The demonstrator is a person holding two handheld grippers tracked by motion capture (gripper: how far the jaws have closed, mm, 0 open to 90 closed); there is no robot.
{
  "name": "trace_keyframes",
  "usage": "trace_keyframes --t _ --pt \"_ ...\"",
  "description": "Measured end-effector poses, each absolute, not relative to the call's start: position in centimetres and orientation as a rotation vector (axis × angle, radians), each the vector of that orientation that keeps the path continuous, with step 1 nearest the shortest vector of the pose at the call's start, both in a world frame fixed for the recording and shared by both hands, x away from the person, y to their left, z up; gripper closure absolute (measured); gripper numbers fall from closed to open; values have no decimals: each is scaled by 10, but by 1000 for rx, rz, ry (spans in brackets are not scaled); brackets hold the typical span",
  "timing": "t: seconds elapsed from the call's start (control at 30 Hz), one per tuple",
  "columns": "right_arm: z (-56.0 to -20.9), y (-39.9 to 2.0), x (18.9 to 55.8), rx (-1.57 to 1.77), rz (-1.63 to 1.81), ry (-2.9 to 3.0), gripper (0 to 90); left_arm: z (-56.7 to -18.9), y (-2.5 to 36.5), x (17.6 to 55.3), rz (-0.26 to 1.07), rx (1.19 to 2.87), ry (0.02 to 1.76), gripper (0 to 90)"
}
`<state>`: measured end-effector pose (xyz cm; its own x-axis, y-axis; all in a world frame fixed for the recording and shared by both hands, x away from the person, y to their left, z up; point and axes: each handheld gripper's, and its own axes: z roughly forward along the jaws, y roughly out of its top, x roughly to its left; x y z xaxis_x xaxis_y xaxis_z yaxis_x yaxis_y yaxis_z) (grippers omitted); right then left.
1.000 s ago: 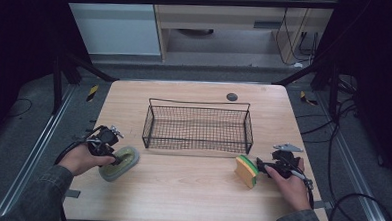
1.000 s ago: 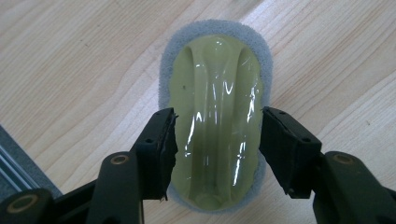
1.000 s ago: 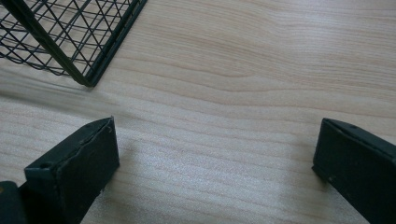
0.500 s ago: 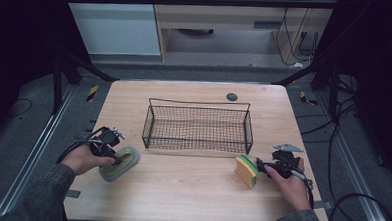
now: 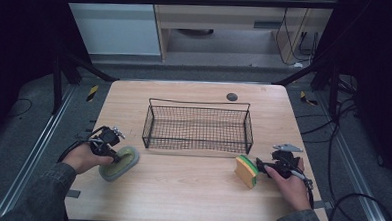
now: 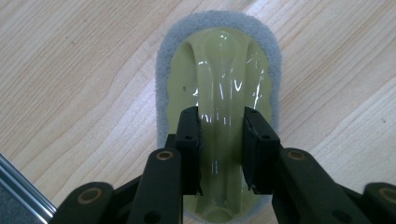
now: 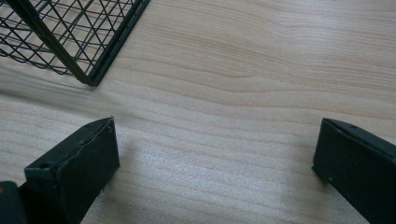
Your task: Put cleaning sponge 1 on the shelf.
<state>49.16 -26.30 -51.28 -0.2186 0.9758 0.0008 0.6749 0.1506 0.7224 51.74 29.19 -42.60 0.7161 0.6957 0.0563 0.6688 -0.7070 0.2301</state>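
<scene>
A scrubber (image 5: pixel 123 162), a pale green plastic handle on a grey oval sponge pad, lies flat on the wooden table (image 5: pixel 190 195) at the front left. My left gripper (image 5: pixel 113 154) has just been closing its jaws, and they now pinch the raised ridge of the scrubber (image 6: pixel 219 60) from both sides; left gripper (image 6: pixel 222 112). At the front right a yellow and green sponge (image 5: pixel 245 171) stands on its edge. My right gripper (image 5: pixel 261 167) sits just to its right. In the right gripper view the right gripper (image 7: pixel 217 140) stands wide open over bare wood.
A black wire basket (image 5: pixel 199 103) stands in the middle of the table, nothing visible inside; its near corner (image 7: pixel 88 74) shows in the right gripper view. A small dark disc (image 5: pixel 231 96) lies behind it. The table's front edge is close to both hands.
</scene>
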Motion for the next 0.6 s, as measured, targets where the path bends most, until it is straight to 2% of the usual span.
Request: trace_keyframes --t 0.23,0.43,0.6 --pt "-513 -263 492 1569 837 1959 5 -416 291 512 230 2721 1023 707" --pt "-513 -262 492 1573 839 1958 5 -397 289 501 303 2746 858 708" --pt "-513 -262 492 1573 840 1958 5 -374 289 493 381 2737 787 708"
